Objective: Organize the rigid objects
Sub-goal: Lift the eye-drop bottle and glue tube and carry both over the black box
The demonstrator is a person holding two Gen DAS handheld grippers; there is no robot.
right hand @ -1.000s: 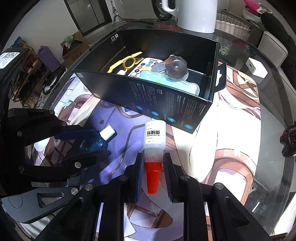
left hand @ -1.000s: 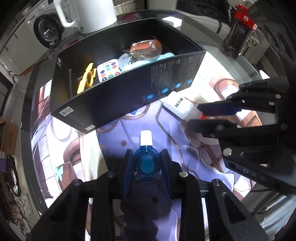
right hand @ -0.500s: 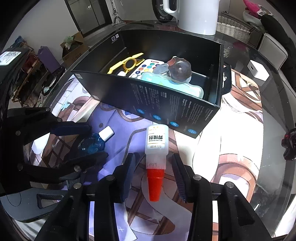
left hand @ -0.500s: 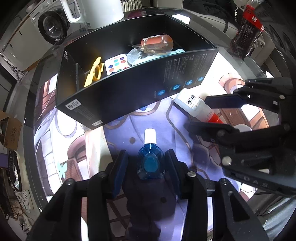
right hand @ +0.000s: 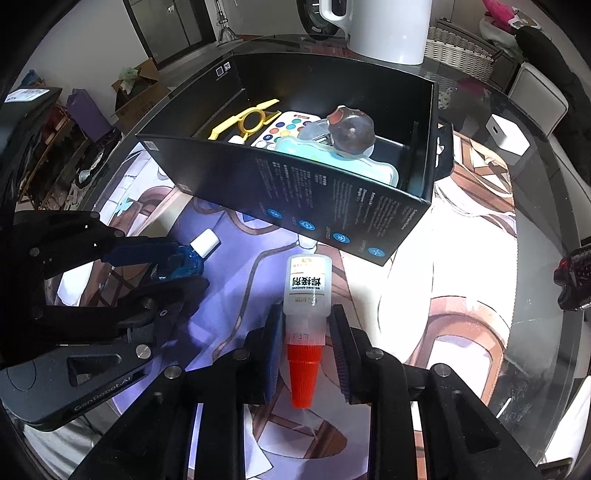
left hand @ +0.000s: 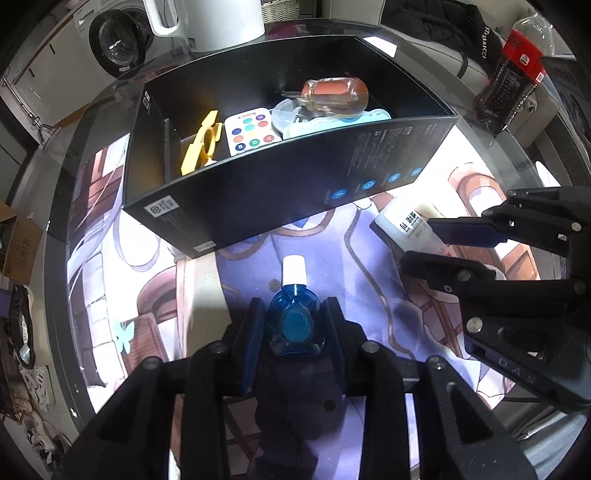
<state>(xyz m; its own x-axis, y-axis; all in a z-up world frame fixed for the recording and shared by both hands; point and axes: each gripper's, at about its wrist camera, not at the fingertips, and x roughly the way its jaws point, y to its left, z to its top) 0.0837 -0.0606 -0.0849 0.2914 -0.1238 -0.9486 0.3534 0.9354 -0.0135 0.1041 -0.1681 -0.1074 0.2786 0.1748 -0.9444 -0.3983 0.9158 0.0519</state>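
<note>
A small blue bottle with a white cap sits between the fingers of my left gripper, which is shut on it; it also shows in the right wrist view. A white glue bottle with a red cone cap lies between the fingers of my right gripper, which is shut on its neck; it also shows in the left wrist view. A black open box stands just beyond both, holding a yellow tool, a colourful remote, a screwdriver handle and a pale blue case.
The box stands on a printed mat over a round glass table. A white kettle stands behind the box. A dark soda bottle stands at the table's right edge. A small white cube lies at the right.
Both grippers opened half a second ago and have closed again on their bottles. Both have pulled back slightly from the box.
</note>
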